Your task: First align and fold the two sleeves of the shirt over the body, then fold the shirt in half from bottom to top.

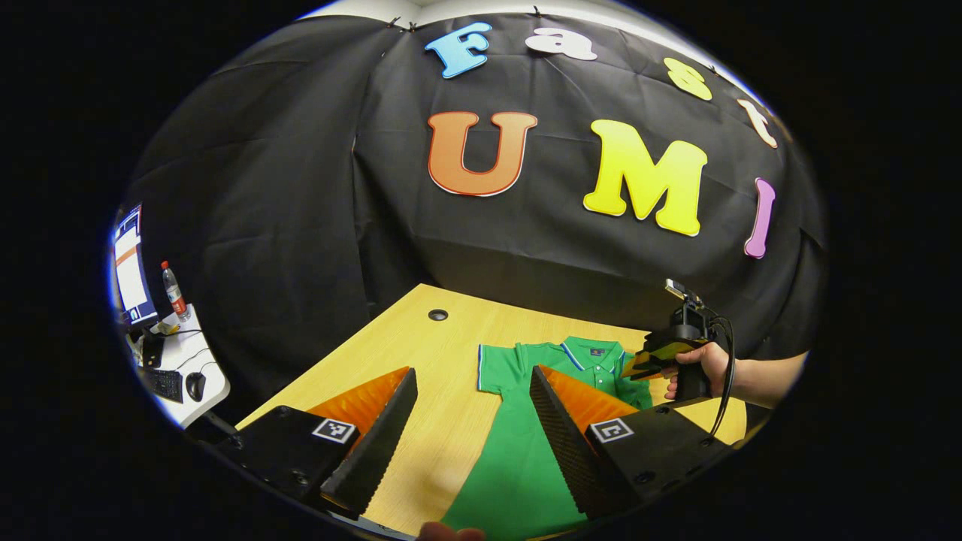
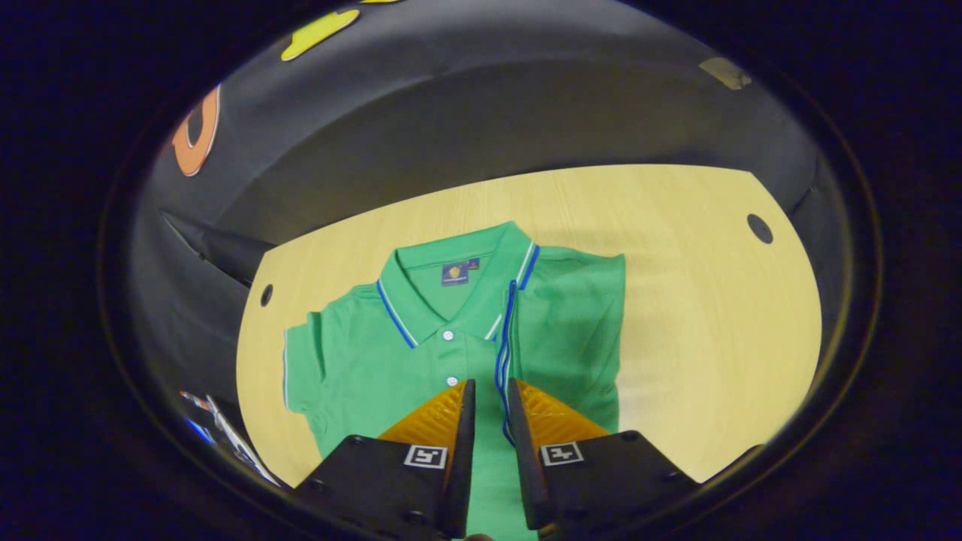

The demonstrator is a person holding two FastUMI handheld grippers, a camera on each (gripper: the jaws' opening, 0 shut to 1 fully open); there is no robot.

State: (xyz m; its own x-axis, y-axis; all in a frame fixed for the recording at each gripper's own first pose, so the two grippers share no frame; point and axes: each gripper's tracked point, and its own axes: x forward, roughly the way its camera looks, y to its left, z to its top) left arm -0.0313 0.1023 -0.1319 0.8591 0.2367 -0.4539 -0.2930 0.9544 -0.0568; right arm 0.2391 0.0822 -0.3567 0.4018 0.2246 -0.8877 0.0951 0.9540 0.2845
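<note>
A green polo shirt [image 2: 458,338] lies flat on the pale wooden surface [image 2: 699,315], collar toward the far edge by the black cloth wall. In the right gripper view one sleeve [image 2: 571,323] is already folded over the body, its blue-and-white trimmed cuff [image 2: 505,353] running down the middle of the chest, while the other sleeve [image 2: 301,368] is spread out flat toward the side edge of the surface.

The right hand-held gripper [image 2: 490,409] hangs over the shirt's chest with its fingers drawn close, a narrow gap between them; the trimmed cuff edge runs into that gap, but whether the fingers actually pinch it cannot be told. In the left gripper view this same tool [image 1: 650,361] shows above the shirt near the collar, held by a person's hand [image 1: 695,368].

The left hand-held gripper [image 1: 473,391] is spread wide, nothing between its fingers, above the lower part of the shirt [image 1: 526,458] near the surface's near edge.

Off to the side stands a white desk [image 1: 207,387] with a monitor [image 1: 131,267], a bottle [image 1: 174,289], a keyboard [image 1: 164,383] and a mouse [image 1: 195,385].
</note>
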